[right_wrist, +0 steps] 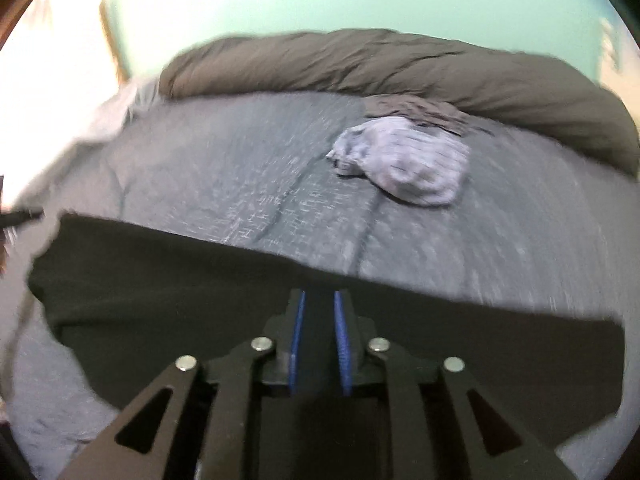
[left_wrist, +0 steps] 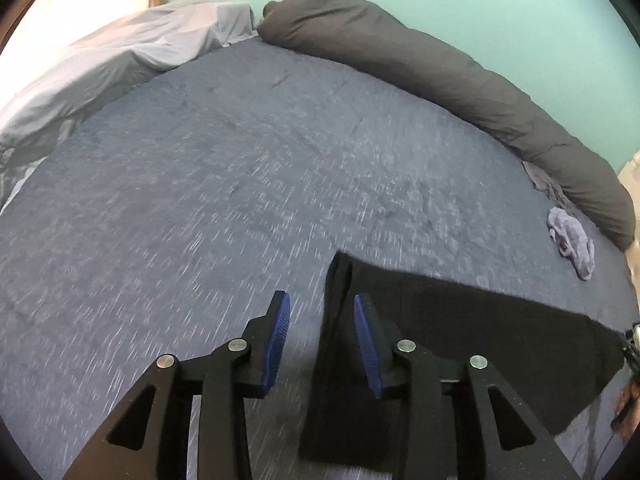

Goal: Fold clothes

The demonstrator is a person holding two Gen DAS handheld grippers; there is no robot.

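Just ahead of the left gripper [left_wrist: 322, 338], and partly under its right finger, a black garment [left_wrist: 460, 332] spread on the blue-grey bedspread [left_wrist: 240, 160]; fingers parted wide, nothing between them, the garment's left edge in line with the gap but not pinched. Under and around the right gripper [right_wrist: 319, 340], the same black garment [right_wrist: 180, 292], stretched wide to both sides; blue pads drawn close with dark cloth showing between them (whether truly clamped on it or merely poised above, cannot tell, given the blur). Far ahead and slightly right of the right gripper, a crumpled pale striped garment [right_wrist: 404, 160], with a brownish-grey one [right_wrist: 420, 112] bunched just behind it, touching; beyond both, a long dark rolled duvet [right_wrist: 400, 68] against the green wall. Ahead-left of the left gripper, a light grey sheet [left_wrist: 120, 56] heaped at the bed's edge.

Step in hand, by judgement: working the black garment, either laying it flat for folding or between folds; both fit. Next move likely calls for a firm hold at both ends, kept level. No containers anywhere in view, so nothing to report inside any.
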